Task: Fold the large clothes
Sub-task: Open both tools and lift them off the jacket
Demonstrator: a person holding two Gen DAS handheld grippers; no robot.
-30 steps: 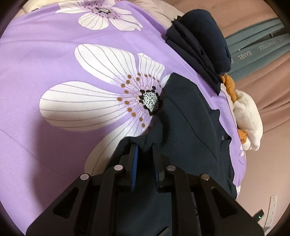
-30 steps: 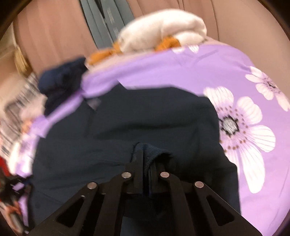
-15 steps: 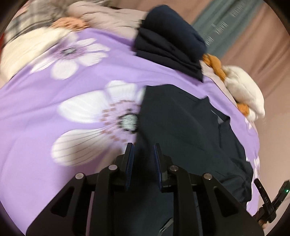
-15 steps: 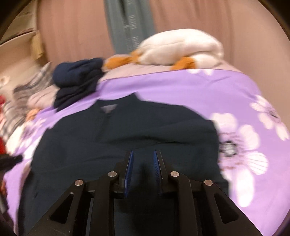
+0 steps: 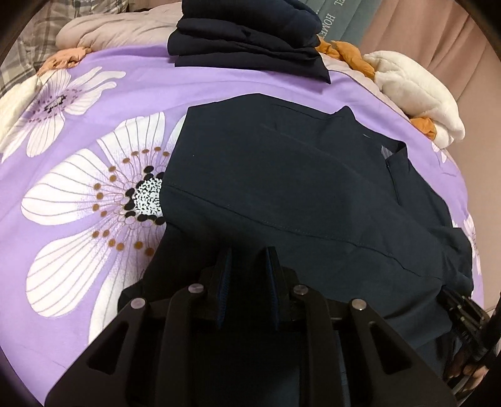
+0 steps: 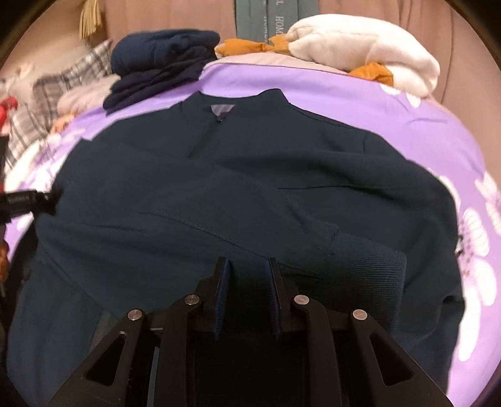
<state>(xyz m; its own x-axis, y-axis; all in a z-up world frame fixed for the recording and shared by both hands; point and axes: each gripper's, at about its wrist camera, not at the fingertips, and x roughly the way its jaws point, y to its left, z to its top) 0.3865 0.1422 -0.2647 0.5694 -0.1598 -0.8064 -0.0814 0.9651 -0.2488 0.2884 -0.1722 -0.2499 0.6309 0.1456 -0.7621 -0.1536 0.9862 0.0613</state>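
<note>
Now the cuff [image 6: 366, 263] has been let go by the just-opened right gripper [image 6: 247, 283], both jaws are spread empty, and the jacket [image 5: 297, 200] lies sleeve-folded on the bed [image 5: 78, 131].

1. Bed under a purple sheet [image 5: 131, 94] with big white flowers [image 5: 94, 200].
2. Pinkish curtain [image 6: 175, 15] behind the bed — grey-green panel [image 6: 266, 15] with lettering at its middle.
3. Plaid pillow [image 6: 47, 103] at the left edge.
4. Tassel [image 6: 89, 18] hanging upper left — light soft, even.
</note>
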